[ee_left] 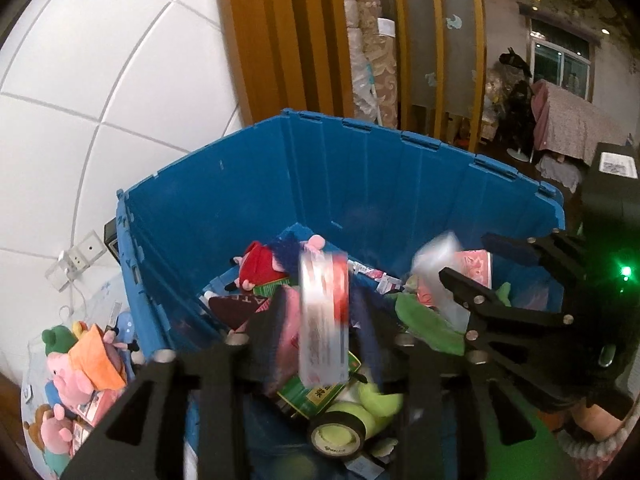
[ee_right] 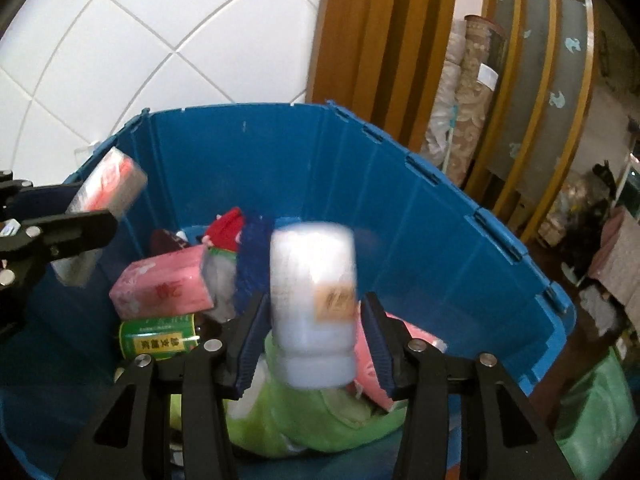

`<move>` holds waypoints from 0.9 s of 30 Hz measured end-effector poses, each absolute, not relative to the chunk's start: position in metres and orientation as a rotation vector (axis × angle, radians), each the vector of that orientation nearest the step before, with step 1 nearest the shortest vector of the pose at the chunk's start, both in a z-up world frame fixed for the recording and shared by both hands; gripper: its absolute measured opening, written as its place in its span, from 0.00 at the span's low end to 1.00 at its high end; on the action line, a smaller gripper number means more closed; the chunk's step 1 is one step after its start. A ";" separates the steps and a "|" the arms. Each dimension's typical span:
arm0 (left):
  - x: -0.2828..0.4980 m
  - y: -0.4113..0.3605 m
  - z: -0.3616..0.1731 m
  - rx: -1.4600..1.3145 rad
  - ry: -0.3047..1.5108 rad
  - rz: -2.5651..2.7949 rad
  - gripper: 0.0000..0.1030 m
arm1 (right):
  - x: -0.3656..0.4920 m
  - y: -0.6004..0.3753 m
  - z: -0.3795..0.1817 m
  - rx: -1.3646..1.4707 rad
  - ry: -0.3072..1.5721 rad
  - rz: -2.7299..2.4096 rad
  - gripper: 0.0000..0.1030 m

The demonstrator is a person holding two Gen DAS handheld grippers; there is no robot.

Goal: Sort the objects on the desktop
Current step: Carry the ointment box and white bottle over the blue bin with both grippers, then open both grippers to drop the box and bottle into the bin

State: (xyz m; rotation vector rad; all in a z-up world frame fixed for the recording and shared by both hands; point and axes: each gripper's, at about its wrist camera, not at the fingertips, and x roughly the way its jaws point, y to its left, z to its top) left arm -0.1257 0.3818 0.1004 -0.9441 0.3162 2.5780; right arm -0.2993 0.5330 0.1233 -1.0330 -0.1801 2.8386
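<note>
Both grippers hang over an open blue bin [ee_left: 400,132] [ee_right: 280,152] heaped with toys and packets. My left gripper [ee_left: 324,304] stands open around a blurred red and white packet [ee_left: 324,320]; its pads do not press on the packet. My right gripper [ee_right: 314,308] is open too, with narrow gaps either side of a blurred white bottle [ee_right: 314,304] that has an orange label. The right wrist view shows the left gripper [ee_right: 92,204] and its packet [ee_right: 108,184] at the left edge. In the left wrist view the right gripper [ee_left: 464,256] and the bottle [ee_left: 436,256] are on the right.
Inside the bin lie a pink tissue pack [ee_right: 164,288], a green box [ee_right: 156,340], a green plush [ee_right: 300,420], a red-hatted plush [ee_right: 226,228] and a black tape roll [ee_left: 340,436]. Several plush toys [ee_left: 68,376] sit outside, left of the bin. A tiled wall and wooden slats stand behind.
</note>
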 end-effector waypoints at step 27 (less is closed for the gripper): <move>-0.065 0.245 0.130 -0.737 0.050 2.818 0.68 | -0.231 0.464 0.201 -0.729 -0.096 3.021 1.00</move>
